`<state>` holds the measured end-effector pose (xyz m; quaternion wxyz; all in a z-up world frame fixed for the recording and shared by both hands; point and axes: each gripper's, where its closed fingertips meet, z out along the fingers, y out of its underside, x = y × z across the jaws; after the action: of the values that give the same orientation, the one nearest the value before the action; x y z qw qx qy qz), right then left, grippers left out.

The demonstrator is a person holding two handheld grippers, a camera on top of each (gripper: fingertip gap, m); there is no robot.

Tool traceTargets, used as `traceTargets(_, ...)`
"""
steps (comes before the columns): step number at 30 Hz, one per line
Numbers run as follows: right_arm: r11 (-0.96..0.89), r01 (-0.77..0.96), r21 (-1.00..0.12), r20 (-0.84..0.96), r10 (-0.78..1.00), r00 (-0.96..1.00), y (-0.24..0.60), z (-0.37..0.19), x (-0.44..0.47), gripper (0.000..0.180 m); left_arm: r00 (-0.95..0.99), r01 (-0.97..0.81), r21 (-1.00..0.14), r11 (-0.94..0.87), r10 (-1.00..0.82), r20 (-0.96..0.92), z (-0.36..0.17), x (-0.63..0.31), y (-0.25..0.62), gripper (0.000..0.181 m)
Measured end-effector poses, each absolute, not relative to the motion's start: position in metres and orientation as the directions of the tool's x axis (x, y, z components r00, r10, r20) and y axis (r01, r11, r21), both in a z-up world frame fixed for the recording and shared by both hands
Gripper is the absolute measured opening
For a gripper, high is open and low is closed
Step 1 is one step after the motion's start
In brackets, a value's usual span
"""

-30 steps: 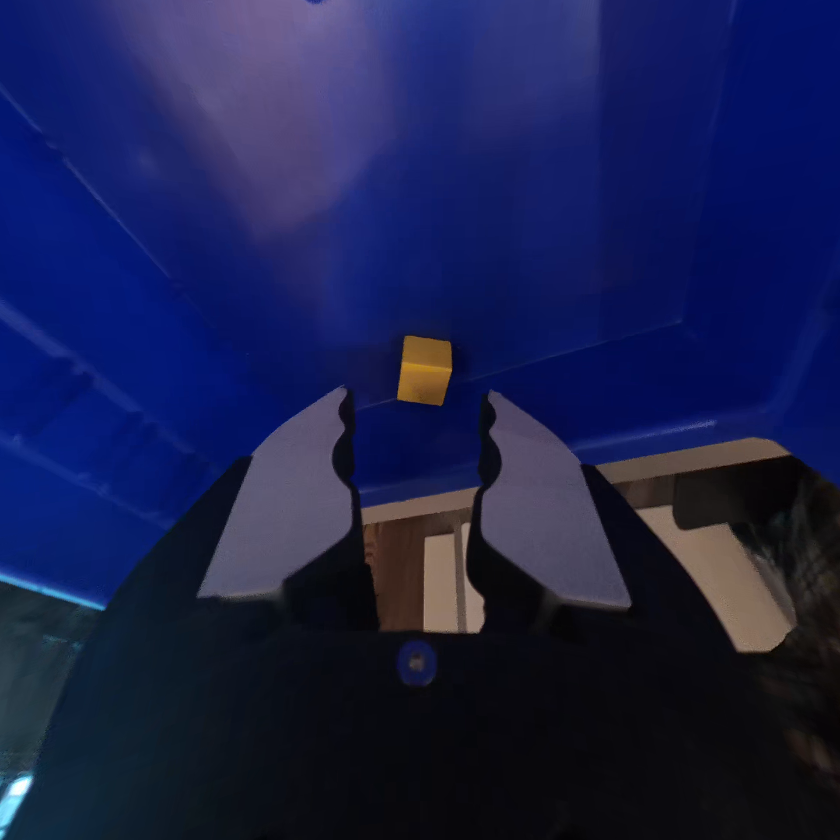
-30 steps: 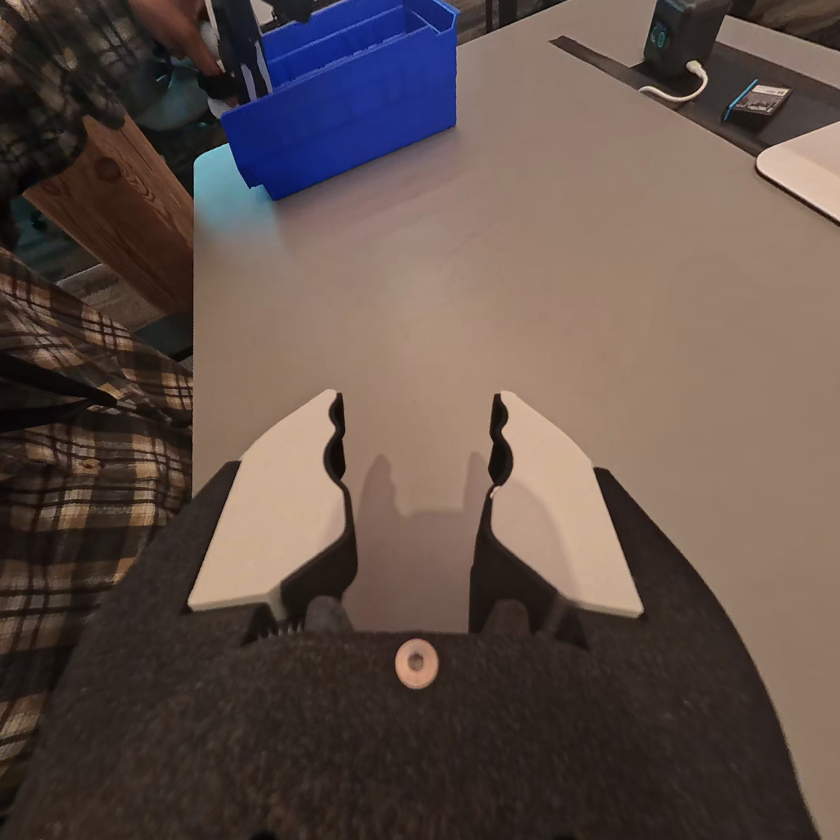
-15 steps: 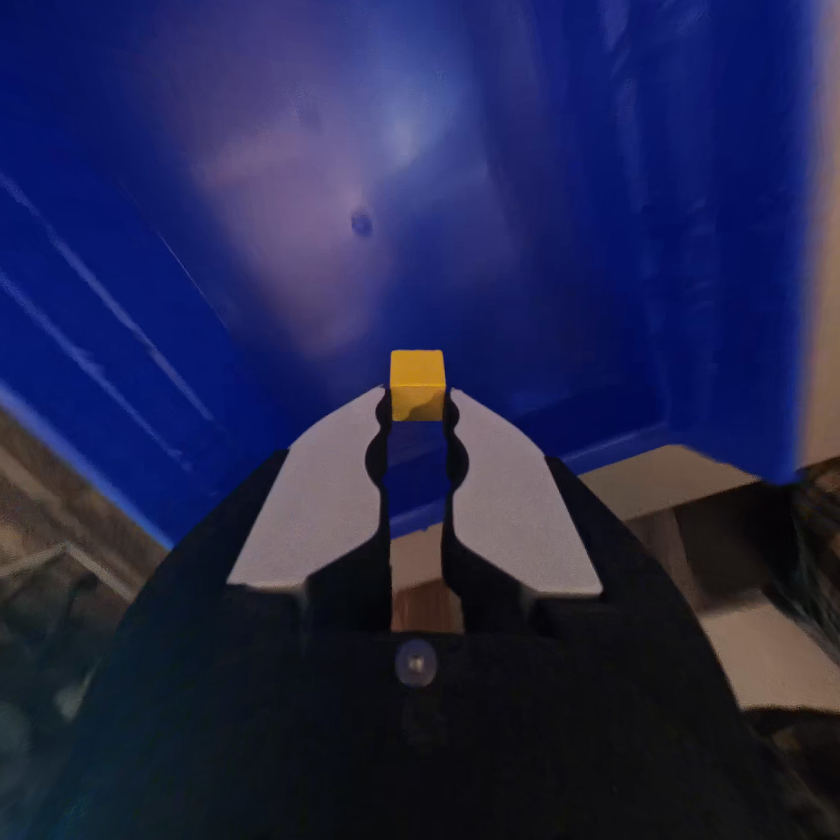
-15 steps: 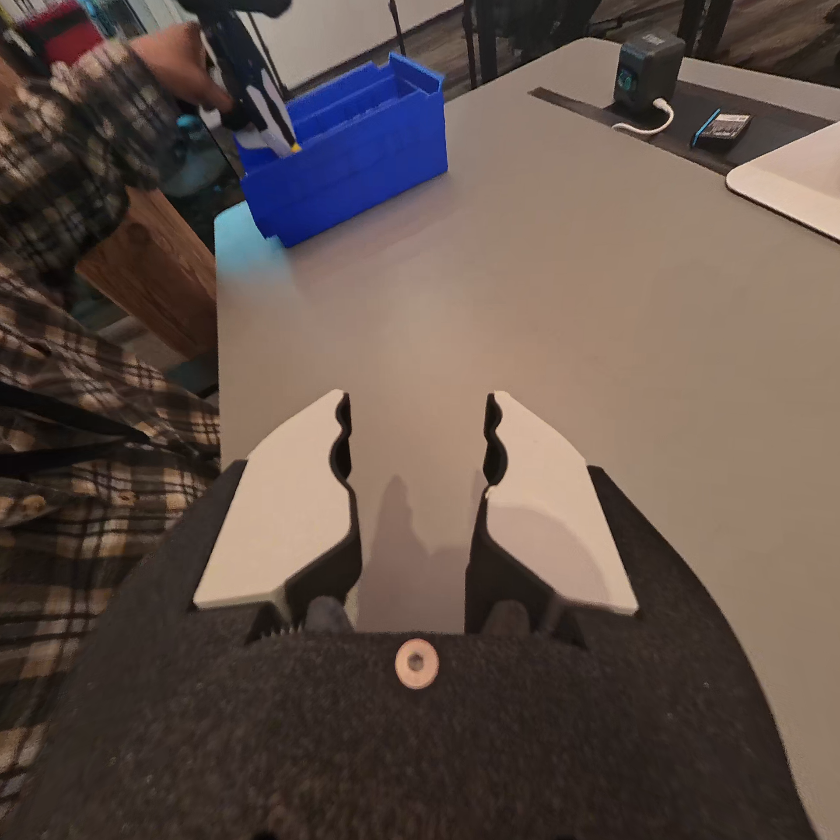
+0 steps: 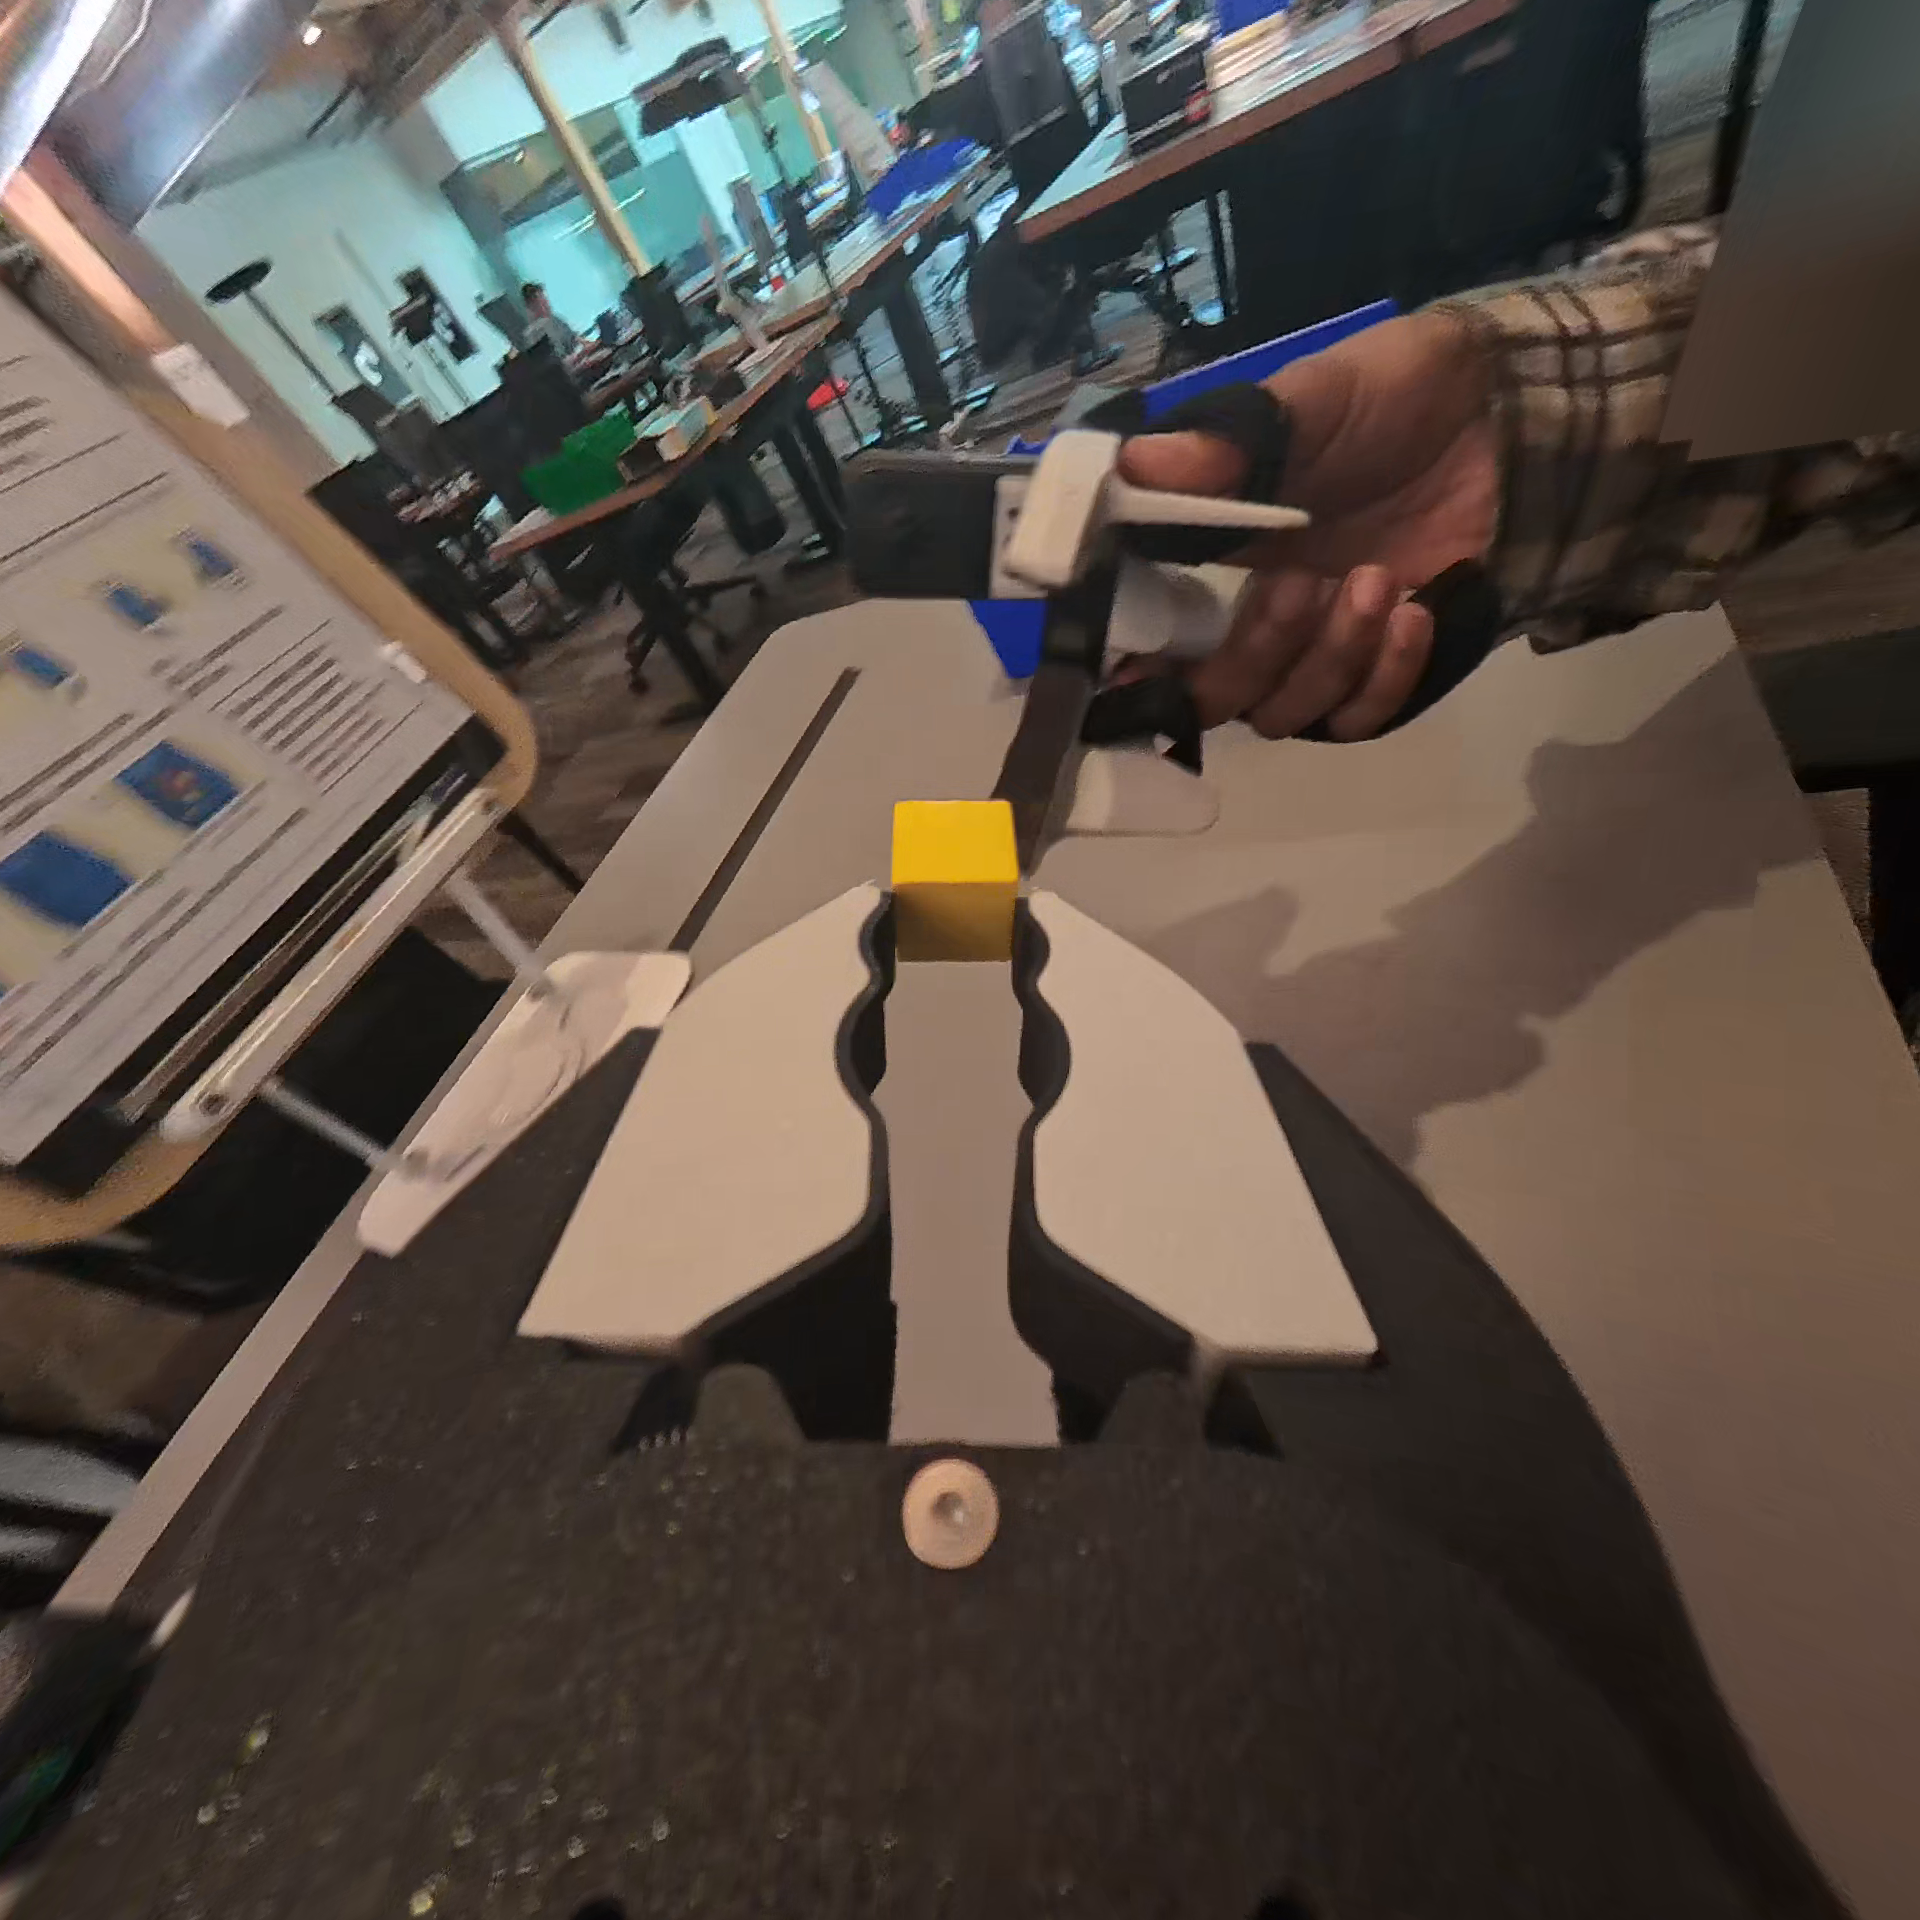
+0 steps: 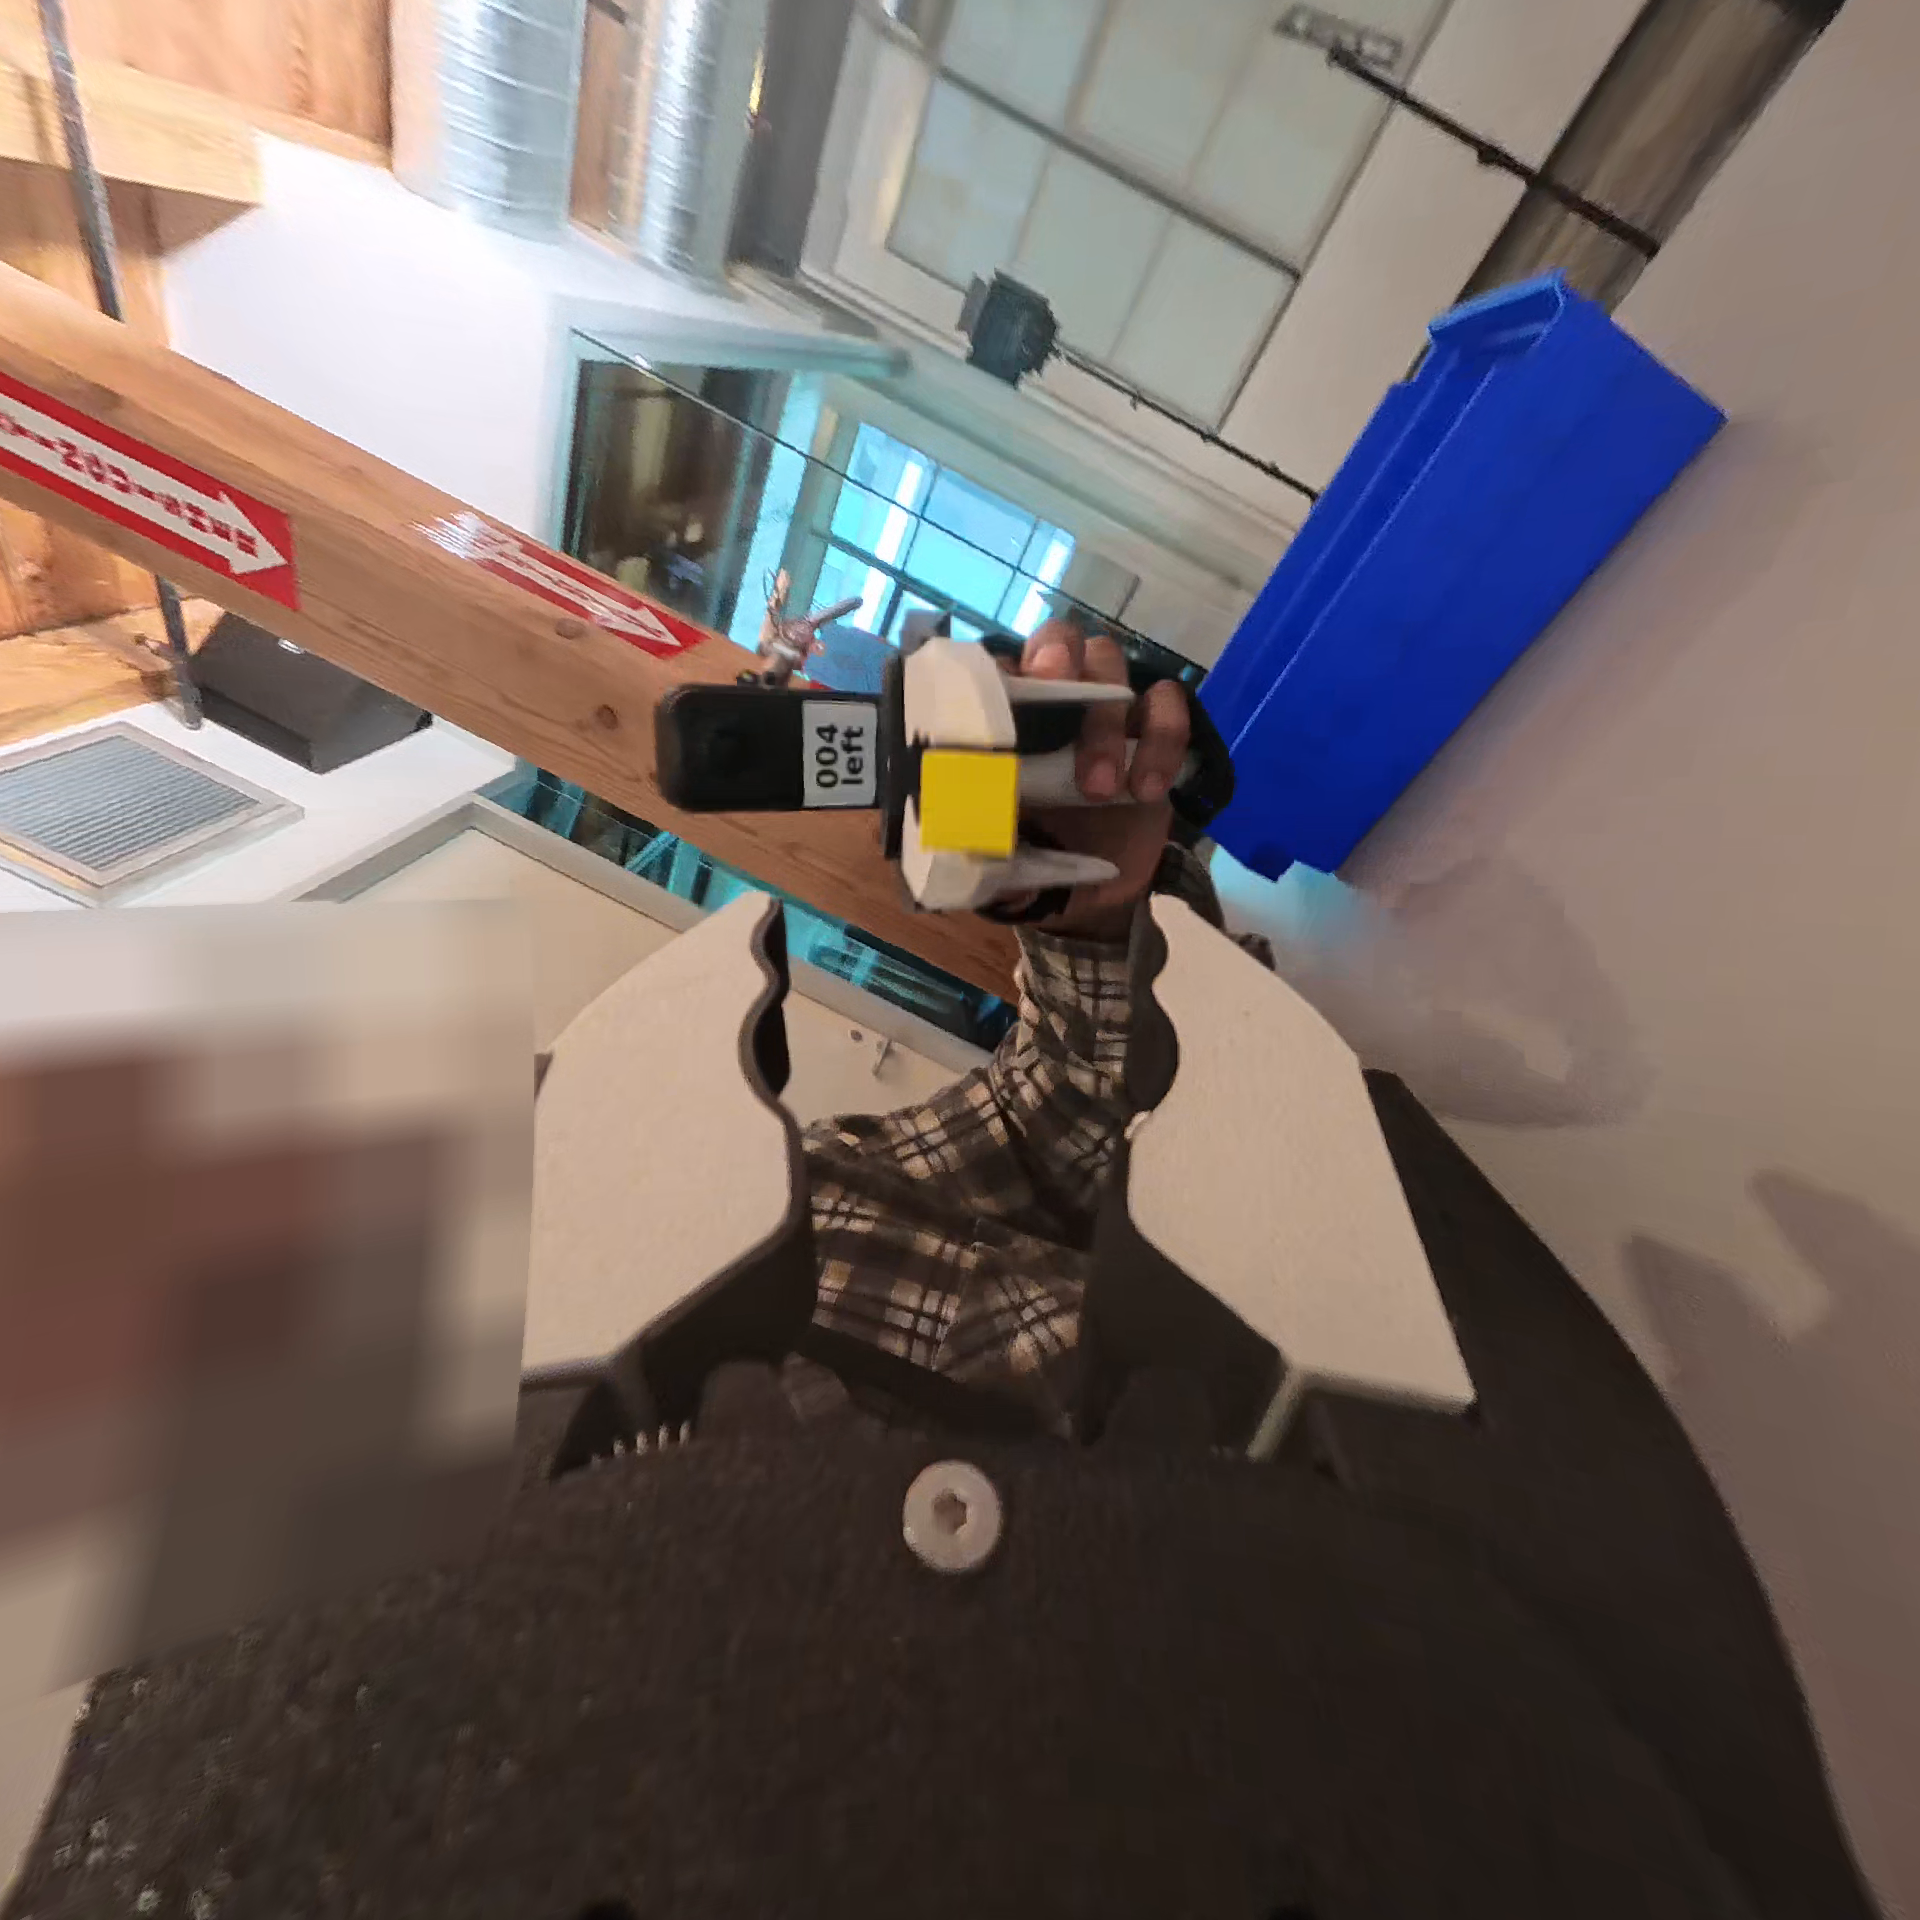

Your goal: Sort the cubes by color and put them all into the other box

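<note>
While our left gripper (image 5: 953, 914) pinches a yellow cube (image 5: 953, 878) above the grey table (image 5: 1507, 1091), our right gripper (image 6: 961, 925) gapes empty.

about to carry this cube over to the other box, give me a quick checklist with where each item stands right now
1. Yellow cube gripped at the fingertips of the left hand-held gripper: ok, fingers closed on both sides.
2. Grip depth: not ok, only the very tips hold the cube, so it may slip.
3. Cube clear of the blue box: ok, it is held in the air beside the box.
4. Right hand-held gripper free: ok, open and empty.
5. Right hand-held gripper out of the path: cannot tell, it sits ahead of the cube over the grey table.
6. Other box located: cannot tell, only a blue edge behind the person's hand.
</note>
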<state>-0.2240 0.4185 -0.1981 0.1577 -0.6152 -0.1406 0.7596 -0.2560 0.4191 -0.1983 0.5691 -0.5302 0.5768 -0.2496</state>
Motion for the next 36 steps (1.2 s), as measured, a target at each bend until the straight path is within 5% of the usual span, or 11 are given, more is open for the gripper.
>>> traceTargets(6, -0.899, 0.014, -0.437, -0.896, 0.435, -0.089, 0.404, -0.204, -0.222, 0.047, 0.119, -0.275, -0.892, 0.358, -0.909, -0.401, -0.209, -0.207, 0.402, 0.021)
traceTargets(8, -0.899, 0.030, -0.436, -0.896, 0.431, -0.105, 0.398, -0.204, -0.218, 0.023, 0.114, -0.254, -0.896, 0.365, -0.908, -0.403, -0.207, -0.200, 0.400, 0.021)
traceTargets(12, -0.871, 0.018, -0.491, -0.870, 0.489, -0.057, 0.394, -0.201, -0.201, 0.022, 0.091, -0.208, -0.918, 0.338, -0.928, -0.362, -0.206, -0.187, 0.394, 0.022)
traceTargets(14, -0.853, -0.014, -0.523, -0.853, 0.523, -0.003, 0.397, -0.192, -0.173, 0.022, 0.098, -0.182, -0.937, 0.297, -0.943, -0.317, -0.207, -0.186, 0.395, 0.039)
traceTargets(17, -0.776, -0.083, -0.625, -0.763, 0.585, 0.275, 0.422, -0.180, -0.091, 0.022, 0.129, -0.183, -0.961, 0.208, -0.964, -0.233, -0.224, -0.190, 0.409, 0.072)
traceTargets(21, -0.675, -0.033, -0.737, -0.440, 0.442, 0.782, 0.470, -0.187, 0.076, 0.022, 0.168, -0.125, -0.985, 0.122, -0.976, -0.142, -0.249, -0.198, 0.427, 0.081)
traceTargets(24, -0.752, 0.068, -0.656, -0.198, 0.257, 0.946, 0.483, -0.221, 0.183, 0.022, 0.190, -0.117, -0.987, 0.110, -0.973, -0.130, -0.263, -0.199, 0.433, 0.076)
traceTargets(29, -0.909, 0.143, -0.392, -0.126, 0.207, 0.970, 0.481, -0.313, 0.234, 0.022, 0.237, -0.185, -0.961, 0.205, -0.940, -0.246, -0.277, -0.201, 0.440, 0.065)
traceTargets(36, -0.929, 0.165, -0.332, -0.169, 0.230, 0.958, 0.505, -0.363, 0.237, 0.022, 0.294, -0.158, -0.974, 0.165, -0.933, -0.206, -0.277, -0.201, 0.449, 0.057)
